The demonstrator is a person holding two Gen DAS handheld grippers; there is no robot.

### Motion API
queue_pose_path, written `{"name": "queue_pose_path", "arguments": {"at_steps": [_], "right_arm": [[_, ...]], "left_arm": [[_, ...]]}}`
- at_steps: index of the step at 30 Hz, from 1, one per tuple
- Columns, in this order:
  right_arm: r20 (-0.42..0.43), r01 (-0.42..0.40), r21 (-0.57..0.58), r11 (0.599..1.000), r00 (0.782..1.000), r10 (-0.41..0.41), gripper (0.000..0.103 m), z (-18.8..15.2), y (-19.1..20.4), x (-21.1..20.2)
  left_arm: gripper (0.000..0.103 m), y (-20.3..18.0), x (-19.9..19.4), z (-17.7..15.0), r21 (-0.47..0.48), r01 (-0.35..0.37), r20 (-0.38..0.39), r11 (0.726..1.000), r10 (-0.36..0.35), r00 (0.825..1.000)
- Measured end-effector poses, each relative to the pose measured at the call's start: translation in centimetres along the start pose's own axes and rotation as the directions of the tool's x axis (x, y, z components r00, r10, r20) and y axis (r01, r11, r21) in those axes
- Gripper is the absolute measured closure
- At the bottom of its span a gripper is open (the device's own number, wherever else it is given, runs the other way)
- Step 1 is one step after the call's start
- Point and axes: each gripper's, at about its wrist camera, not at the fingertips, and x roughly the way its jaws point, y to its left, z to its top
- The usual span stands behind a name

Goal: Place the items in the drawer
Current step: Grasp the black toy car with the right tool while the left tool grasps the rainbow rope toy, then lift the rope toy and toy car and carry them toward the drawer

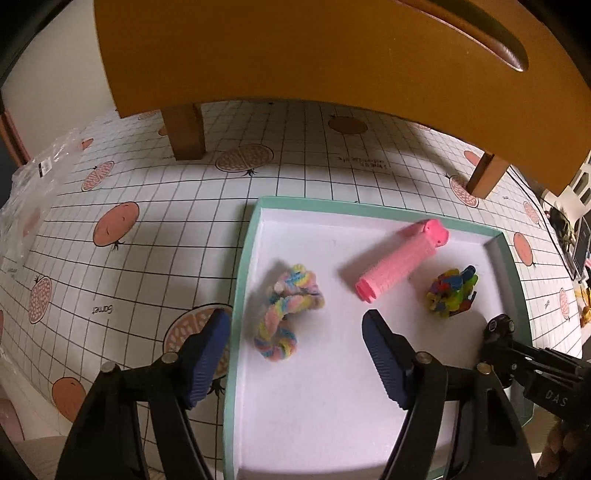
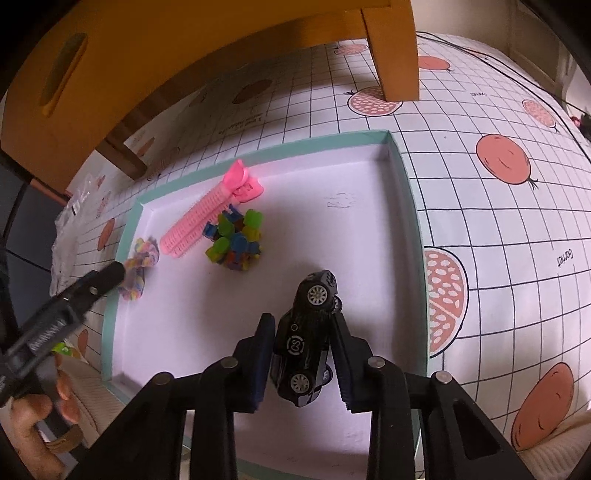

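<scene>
A shallow teal-rimmed white box (image 1: 243, 258) (image 2: 406, 206) lies on the tablecloth. Inside it are a pastel braided rope (image 1: 284, 310) (image 2: 142, 254), a pink hair roller (image 1: 399, 266) (image 2: 207, 218) and a clump of colourful blocks (image 1: 452, 291) (image 2: 236, 243). My left gripper (image 1: 295, 321) (image 2: 114, 273) is open, hovering just short of the rope at the box's left rim. My right gripper (image 2: 303, 321) (image 1: 498, 328) is shut on a black toy car (image 2: 306, 332), held nose-up above the box floor. A yellow wooden cabinet (image 1: 295, 48) (image 2: 166, 48) with a slot handle (image 1: 480, 33) stands behind the box.
The cabinet rests on wooden legs (image 1: 184, 129) (image 2: 395, 55) on a grid tablecloth printed with pomegranates (image 1: 118, 225). A clear plastic bag (image 1: 29, 192) lies at the far left. A person's hand (image 2: 33, 417) holds the left gripper. Clutter sits at the table's right edge (image 1: 576, 243).
</scene>
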Motion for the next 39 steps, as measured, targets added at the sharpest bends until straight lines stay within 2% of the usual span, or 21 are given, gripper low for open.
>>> {"name": "queue_pose_path", "arguments": {"at_steps": [1,4,6,12,15,17,22,29,39], "right_arm": [[0.000,0.001,-0.001,1.000,1.000,-0.001,0.071,0.0,0.0,0.0],[0.000,0.001,0.000,1.000,1.000,-0.001,0.071,0.0,0.1,0.0],[0.000,-0.004,0.003,1.000,1.000,0.004,0.071,0.0,0.0,0.0],[-0.001,-0.012,0.012,1.000,1.000,0.012,0.071,0.0,-0.2,0.0],[-0.001,-0.012,0.012,1.000,1.000,0.012,0.071,-0.1,-0.2,0.0],[0.000,-0.011,0.010,1.000,1.000,0.011,0.071,-0.1,-0.2,0.0],[0.003,-0.008,0.007,1.000,1.000,0.008,0.071,-0.1,-0.1,0.0],[0.008,-0.016,0.015,1.000,1.000,0.016,0.071,-0.2,-0.2,-0.1],[0.012,-0.051,0.073,0.996,0.999,0.050,0.072,-0.5,-0.8,-0.4]], "left_arm": [[0.039,0.0,0.2,0.1,0.006,0.001,-0.004,1.000,-0.001,1.000],[0.043,-0.3,0.9,0.3,0.032,-0.008,-0.010,0.999,0.009,1.000],[0.049,-0.2,1.4,0.5,0.030,-0.001,-0.022,1.000,0.002,1.000],[0.051,0.1,2.8,0.8,0.022,0.007,-0.048,1.000,-0.006,0.999],[0.059,0.0,3.3,0.9,0.028,0.016,-0.056,0.999,-0.014,0.998],[0.071,0.0,3.7,0.7,0.027,0.021,-0.071,0.999,-0.019,0.997],[0.083,0.5,3.9,0.4,-0.008,0.029,-0.079,1.000,-0.029,0.996],[0.088,1.0,3.5,-0.5,-0.043,0.057,-0.085,0.997,-0.061,0.995],[0.088,0.9,2.9,-1.4,-0.104,0.093,-0.108,0.990,-0.104,0.989]]}}
